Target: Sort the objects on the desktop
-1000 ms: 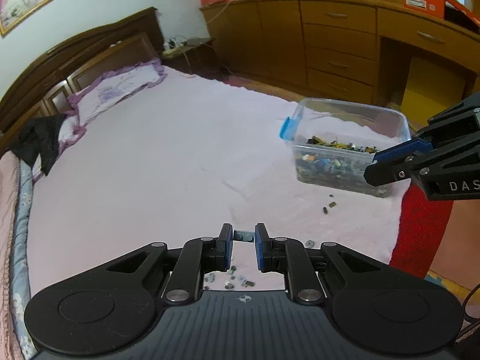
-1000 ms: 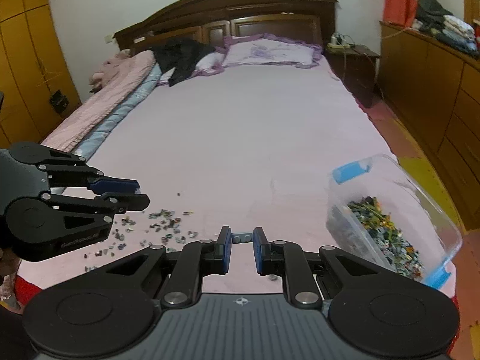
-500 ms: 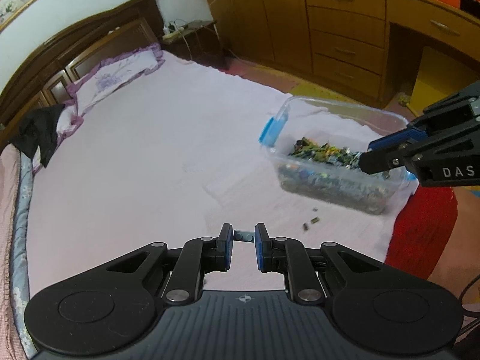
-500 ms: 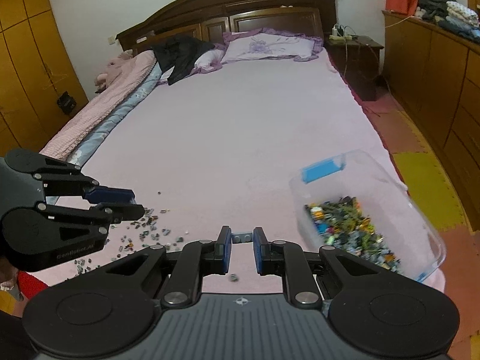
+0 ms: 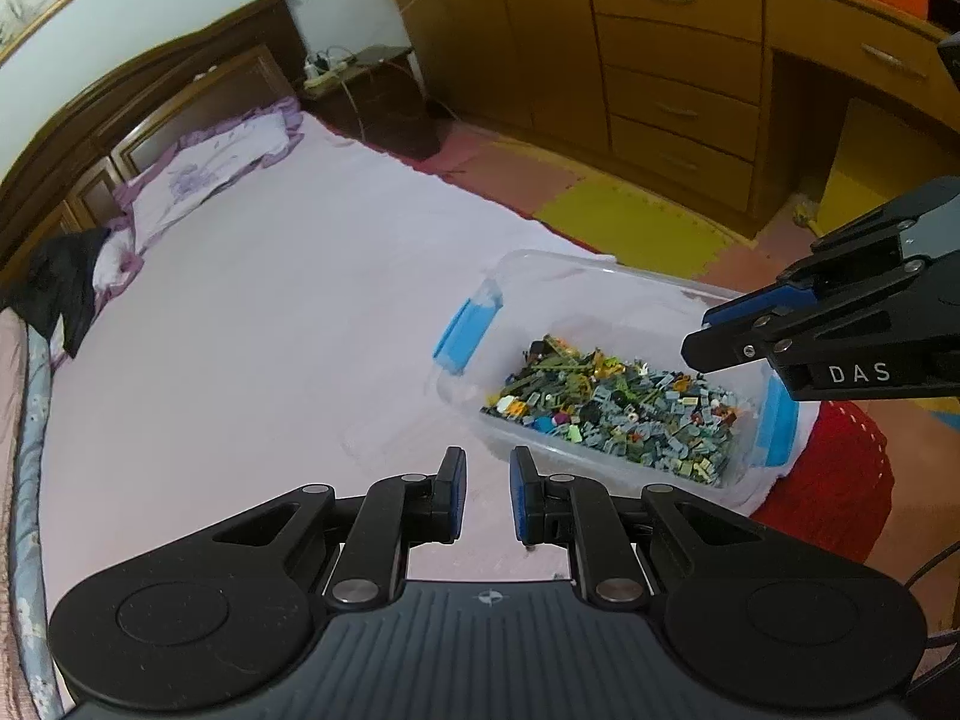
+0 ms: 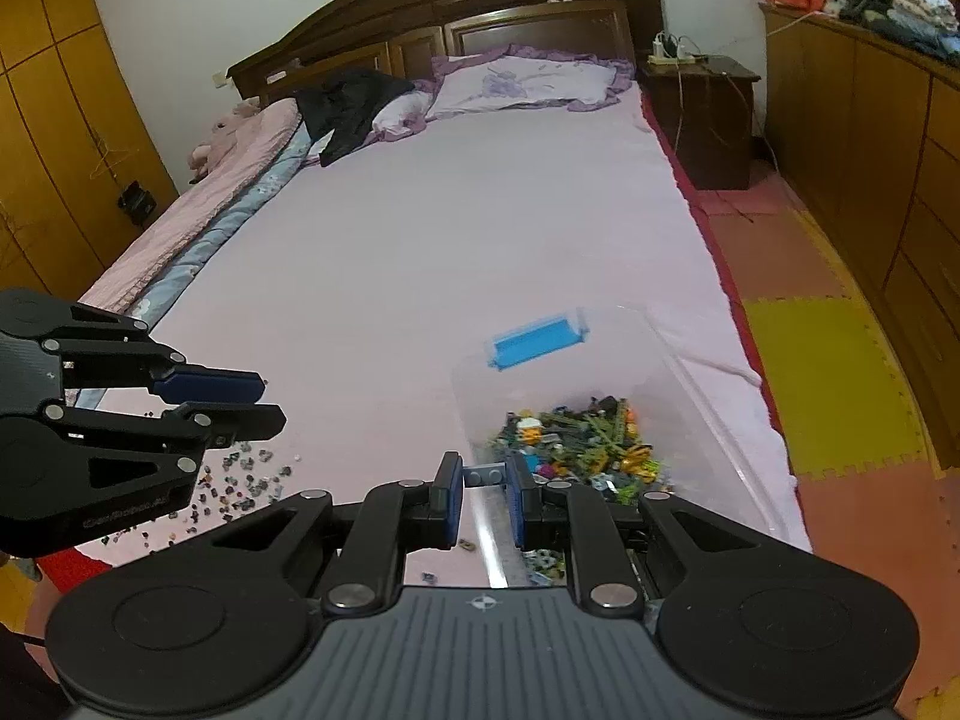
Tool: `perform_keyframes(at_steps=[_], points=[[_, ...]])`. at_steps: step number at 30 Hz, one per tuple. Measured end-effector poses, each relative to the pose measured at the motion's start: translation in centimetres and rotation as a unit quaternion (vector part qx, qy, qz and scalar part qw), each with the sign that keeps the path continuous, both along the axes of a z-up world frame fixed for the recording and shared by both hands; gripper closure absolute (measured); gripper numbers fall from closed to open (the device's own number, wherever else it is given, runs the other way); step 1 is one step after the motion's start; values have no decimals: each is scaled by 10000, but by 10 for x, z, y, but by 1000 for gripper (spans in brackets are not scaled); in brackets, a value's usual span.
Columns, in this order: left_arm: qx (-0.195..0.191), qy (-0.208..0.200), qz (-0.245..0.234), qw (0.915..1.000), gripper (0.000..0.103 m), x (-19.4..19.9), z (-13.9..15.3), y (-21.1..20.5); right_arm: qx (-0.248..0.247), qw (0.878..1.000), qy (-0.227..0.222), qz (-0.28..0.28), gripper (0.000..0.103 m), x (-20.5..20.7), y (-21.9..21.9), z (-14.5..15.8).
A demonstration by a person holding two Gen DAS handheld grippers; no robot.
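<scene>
Two hand-held grippers work over a wide bed (image 6: pixel 456 228) whose pale pink sheet fills the middle of both views, with a dark wooden headboard (image 6: pixel 456 18) along the top of the right wrist view and a lilac pillow (image 6: pixel 522 87) below it. Honey-coloured drawers (image 5: pixel 672 78) take up the upper right of the left wrist view.

Next in size is the clear plastic bin (image 5: pixel 600 282) with blue latches, sitting on the sheet near the bed's right edge; it lies right of centre in the left wrist view and lower centre-right in the right wrist view (image 6: pixel 690 372). A heap of small mixed-colour building bricks (image 5: pixel 624 408) covers its floor.

At the bottom centre of its own view, the left gripper (image 5: pixel 487 495) has its blue pads apart with nothing between them, over the sheet just beside the bin's near wall. The right gripper (image 6: pixel 485 495) is clamped on a small grey brick (image 6: pixel 485 473), above the bin's near-left corner.

Smallest are the loose bricks (image 6: pixel 240 486) scattered on the sheet at the lower left of the right wrist view, under the left gripper's fingers.
</scene>
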State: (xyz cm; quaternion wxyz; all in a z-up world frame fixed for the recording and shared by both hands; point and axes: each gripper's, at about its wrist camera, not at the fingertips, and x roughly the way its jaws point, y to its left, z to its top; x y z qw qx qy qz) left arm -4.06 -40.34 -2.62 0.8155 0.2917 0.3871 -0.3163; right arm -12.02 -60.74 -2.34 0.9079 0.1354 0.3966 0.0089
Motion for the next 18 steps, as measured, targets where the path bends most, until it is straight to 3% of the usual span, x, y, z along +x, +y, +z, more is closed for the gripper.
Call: perform_keyframes(at_steps=[6, 7, 9, 11, 13, 14, 16, 17, 18], points=[[222, 356, 249, 9988, 84, 3, -23, -2, 102, 9999, 59, -119, 86, -3, -14, -12], [259, 415, 290, 9984, 80, 3, -27, -2, 130, 9997, 98, -153, 86, -3, -15, -15], [225, 759, 604, 9950, 70, 10, -44, 5, 161, 9995, 155, -210, 86, -2, -15, -22], [69, 1244, 1095, 9862, 66, 22, -67, 13, 117, 9994, 214, -252, 86, -2, -13, -30], [-171, 1793, 1703, 9688, 63, 34, -94, 21, 26, 9992, 280, -285, 86, -1, -9, -37], [-319, 2126, 2097, 9538, 62, 42, -111, 26, -45, 9990, 323, -296, 86, 0, -7, -40], [-711, 2769, 2882, 9139, 62, 56, -145, 35, -149, 9987, 390, -308, 86, 0, -5, -45], [-929, 3070, 3260, 8893, 62, 62, -161, 40, -172, 9985, 426, -299, 86, 1, -4, -48], [-1058, 3213, 3485, 8742, 62, 65, -173, 43, -190, 9983, 460, -292, 86, 2, -3, -51]])
